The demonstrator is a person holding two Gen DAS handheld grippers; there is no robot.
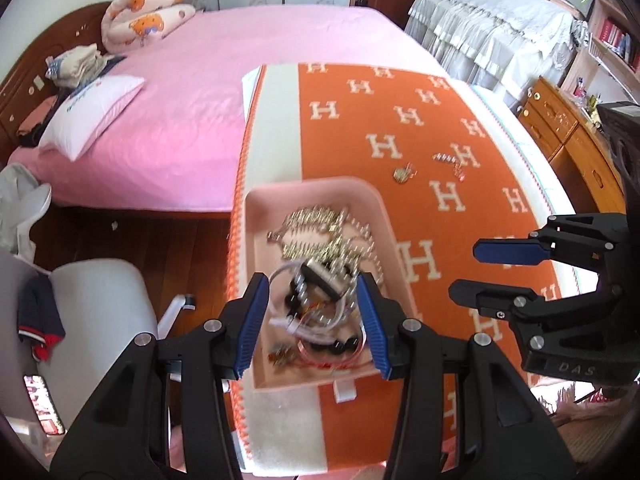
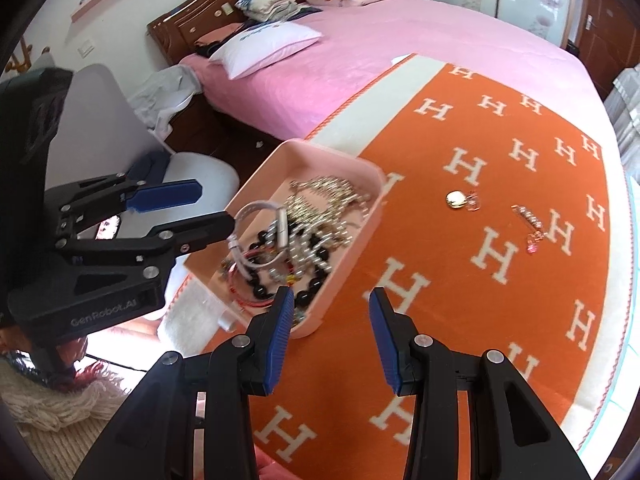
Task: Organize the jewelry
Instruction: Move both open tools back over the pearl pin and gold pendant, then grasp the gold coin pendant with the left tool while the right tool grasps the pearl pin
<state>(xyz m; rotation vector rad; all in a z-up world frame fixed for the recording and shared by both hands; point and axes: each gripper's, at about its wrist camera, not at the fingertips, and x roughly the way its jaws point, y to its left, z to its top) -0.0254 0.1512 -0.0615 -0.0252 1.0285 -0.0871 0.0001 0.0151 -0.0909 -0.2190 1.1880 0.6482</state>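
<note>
A pink tray (image 1: 276, 196) (image 2: 352, 236) on the orange H-patterned cloth (image 1: 460, 128) (image 2: 500, 300) holds a heap of jewelry (image 1: 320, 264) (image 2: 296, 236): silver chains, black beads, a white bangle. My left gripper (image 1: 312, 328) (image 2: 212, 204) is open above the tray, a white bangle and a silver piece between its fingers, untouched. My right gripper (image 2: 326, 336) (image 1: 468, 268) is open and empty over the cloth, right of the tray. A gold pendant (image 1: 401, 175) (image 2: 456, 199) and a silver-pink piece (image 1: 450, 160) (image 2: 530, 222) lie loose on the cloth.
A bed with a pink cover (image 1: 208, 92) (image 2: 380, 44) lies beyond the cloth. A grey chair (image 1: 100, 300) (image 2: 200, 168) stands left of the tray over the wooden floor. A wooden cabinet (image 1: 560, 128) stands at the right.
</note>
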